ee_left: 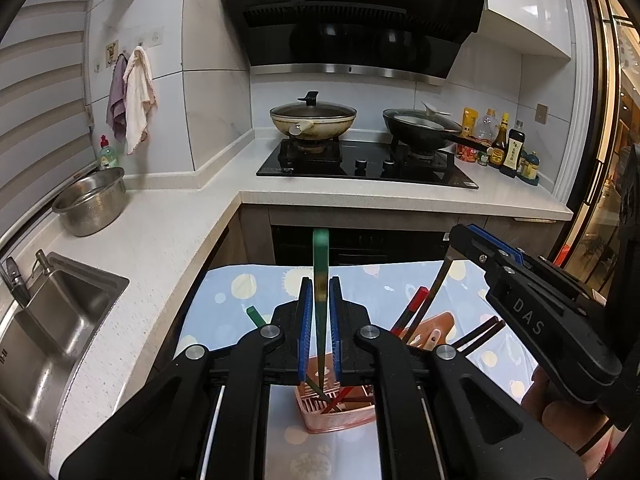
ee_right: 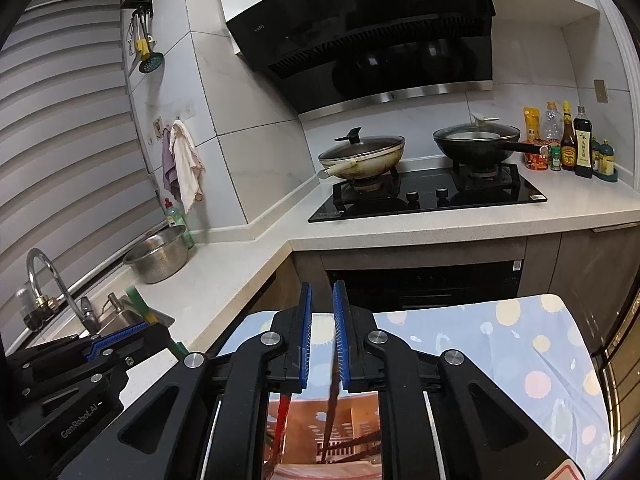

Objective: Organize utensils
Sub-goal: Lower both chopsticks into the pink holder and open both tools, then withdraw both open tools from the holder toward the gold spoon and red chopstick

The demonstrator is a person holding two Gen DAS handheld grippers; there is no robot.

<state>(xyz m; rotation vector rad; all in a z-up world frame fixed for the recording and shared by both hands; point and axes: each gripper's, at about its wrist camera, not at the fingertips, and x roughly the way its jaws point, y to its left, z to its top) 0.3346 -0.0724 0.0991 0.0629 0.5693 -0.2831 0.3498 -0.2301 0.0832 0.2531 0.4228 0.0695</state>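
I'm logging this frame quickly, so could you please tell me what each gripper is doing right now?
Left gripper: closed on a green chopstick.
Right gripper: closed on a dark chopstick.

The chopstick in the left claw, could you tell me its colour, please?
Green chopstick, clearest in the left wrist view.

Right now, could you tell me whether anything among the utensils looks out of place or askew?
Nothing looks spilled or damaged. The chopsticks in the pink holder lean every which way rather than standing together: a red-tipped one and a dark pair splay right, a green-tipped one leans left.
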